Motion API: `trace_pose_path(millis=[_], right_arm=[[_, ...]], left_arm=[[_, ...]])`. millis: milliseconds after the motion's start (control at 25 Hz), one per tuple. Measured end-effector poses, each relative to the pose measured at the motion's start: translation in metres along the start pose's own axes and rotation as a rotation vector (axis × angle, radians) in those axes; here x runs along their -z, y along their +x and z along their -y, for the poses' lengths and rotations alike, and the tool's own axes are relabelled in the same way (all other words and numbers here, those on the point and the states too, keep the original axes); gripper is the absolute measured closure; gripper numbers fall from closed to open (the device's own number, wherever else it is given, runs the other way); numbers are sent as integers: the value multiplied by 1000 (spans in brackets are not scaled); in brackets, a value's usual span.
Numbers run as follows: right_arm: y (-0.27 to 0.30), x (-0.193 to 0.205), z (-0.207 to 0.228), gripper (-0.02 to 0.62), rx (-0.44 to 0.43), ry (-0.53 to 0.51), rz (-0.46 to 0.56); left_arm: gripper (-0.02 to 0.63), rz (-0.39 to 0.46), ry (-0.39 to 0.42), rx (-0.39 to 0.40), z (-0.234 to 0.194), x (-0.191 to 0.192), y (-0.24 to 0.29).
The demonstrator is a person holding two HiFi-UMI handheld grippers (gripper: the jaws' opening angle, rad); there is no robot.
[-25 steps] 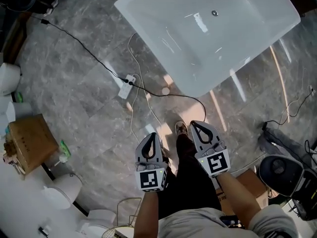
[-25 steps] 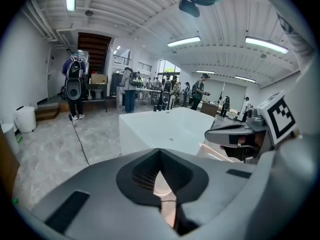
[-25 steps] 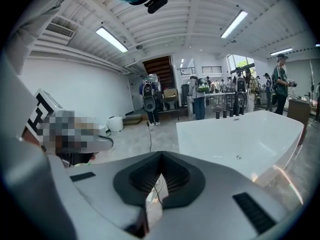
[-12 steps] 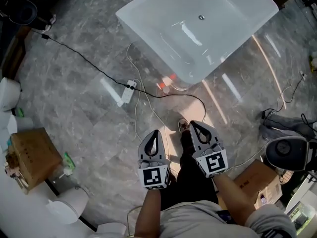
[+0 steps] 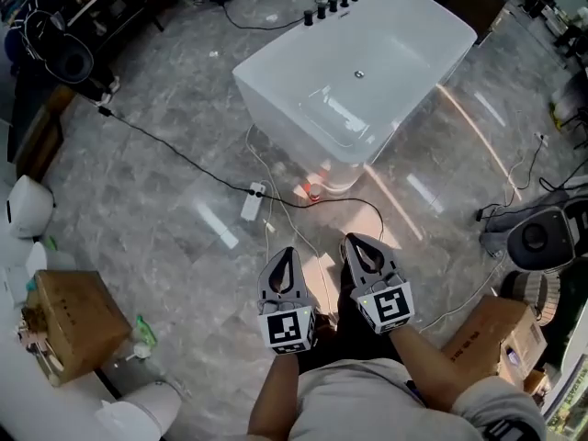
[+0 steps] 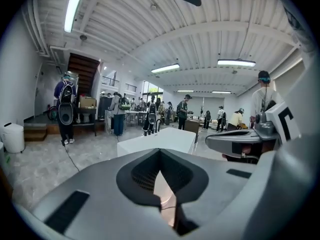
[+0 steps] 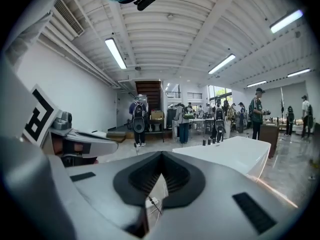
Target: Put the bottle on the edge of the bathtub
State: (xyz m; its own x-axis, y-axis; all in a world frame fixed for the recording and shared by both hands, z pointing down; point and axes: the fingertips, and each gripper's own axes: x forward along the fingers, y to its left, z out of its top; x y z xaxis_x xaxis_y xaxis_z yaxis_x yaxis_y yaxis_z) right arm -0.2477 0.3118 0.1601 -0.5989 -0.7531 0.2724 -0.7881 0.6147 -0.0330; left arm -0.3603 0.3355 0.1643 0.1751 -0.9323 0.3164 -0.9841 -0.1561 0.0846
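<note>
Bottle (image 5: 315,191): small, with red on it, on the grey floor just beside the near end of the bathtub (image 5: 276,125); whether it stands or lies is too small to tell
Left gripper (image 5: 284,254): tongs pressed together, nothing between them, held well short of the bottle
Right gripper (image 5: 353,241): tongs pressed together, empty, just beside the left one
Bathtub contents: nothing in the basin; only the drain (image 5: 359,74) shows, with taps (image 5: 326,7) at the far end
Cardboard box, left (image 5: 72,324): top closed, contents hidden
Cardboard box, right (image 5: 491,333): contents not visible
Floor hazards: power strip (image 5: 253,201) and black cable (image 5: 175,150) lie between the person and the bottle
Risk, approach: a foot or gripper could likely snag the cable
Risk, pickup: the bottle sits low against the tub wall, so a jaw may knock it away
Risk, placing: the rim looks narrow and glossy, so a bottle set off-centre could slide into the basin or fall back to the floor
</note>
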Motion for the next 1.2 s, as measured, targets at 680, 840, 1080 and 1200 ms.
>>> trace_pose_path(millis=[680,840,1080,1200], right_arm=[[-95,-82,59,589,-19,-74,130],[-105,-90,74,589,-18,-68,163],[-127,-102,94,589,-24,-108,227],[-140,-112,98,589,-23,-111,248]], left_arm=[[597,186,55,-62,79,-104,-39],[597,212,56,-61,101,-113,-34],[597,233,95,-46,134,-117,-30],[597,238,103,-37,146,-121,-34]])
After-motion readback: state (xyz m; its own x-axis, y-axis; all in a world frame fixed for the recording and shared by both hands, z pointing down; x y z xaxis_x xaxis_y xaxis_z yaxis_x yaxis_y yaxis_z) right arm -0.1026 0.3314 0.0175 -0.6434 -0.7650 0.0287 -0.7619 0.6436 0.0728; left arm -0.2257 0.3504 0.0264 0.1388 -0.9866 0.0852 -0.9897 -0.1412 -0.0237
